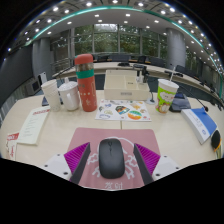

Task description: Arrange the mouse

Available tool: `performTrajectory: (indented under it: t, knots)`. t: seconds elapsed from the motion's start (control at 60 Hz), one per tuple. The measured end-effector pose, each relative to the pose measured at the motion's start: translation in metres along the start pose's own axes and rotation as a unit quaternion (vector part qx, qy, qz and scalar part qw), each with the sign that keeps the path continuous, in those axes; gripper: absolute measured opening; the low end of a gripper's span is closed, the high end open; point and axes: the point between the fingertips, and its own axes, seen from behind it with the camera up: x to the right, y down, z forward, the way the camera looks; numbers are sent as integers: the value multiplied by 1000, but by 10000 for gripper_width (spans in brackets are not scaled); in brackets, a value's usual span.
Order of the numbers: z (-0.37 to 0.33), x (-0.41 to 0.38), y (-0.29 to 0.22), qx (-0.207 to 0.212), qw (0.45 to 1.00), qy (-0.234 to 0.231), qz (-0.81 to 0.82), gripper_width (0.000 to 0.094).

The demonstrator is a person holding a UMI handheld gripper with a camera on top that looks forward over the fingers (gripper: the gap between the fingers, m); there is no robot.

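A black computer mouse (111, 157) lies on a pink mouse mat (100, 135) with a pale pattern, on a beige table. It sits between my two fingers, with a small gap on each side. My gripper (112, 158) is open. The left finger (78, 157) and the right finger (146, 157) stand on either side of the mouse and their magenta pads face it. The mouse points away from me and rests on the mat.
Beyond the mat lies a colourful booklet (124, 110). A tall red bottle (87, 82) and two white cups (68, 95) stand at the back left. A green-and-white cup (166, 95) stands back right. A blue book (202, 122) lies right and a paper sheet (33, 125) left.
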Motion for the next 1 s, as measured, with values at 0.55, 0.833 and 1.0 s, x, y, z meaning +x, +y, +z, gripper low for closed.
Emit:
performTrajectory:
  t: [0.55, 0.833, 1.0]
  knots:
    - [-286, -6, -19, 44, 998, 49, 9, 857]
    - [-340, -18, 5, 47, 997, 64, -1, 855]
    - [-344, -33, 16, 39, 998, 52, 4, 856]
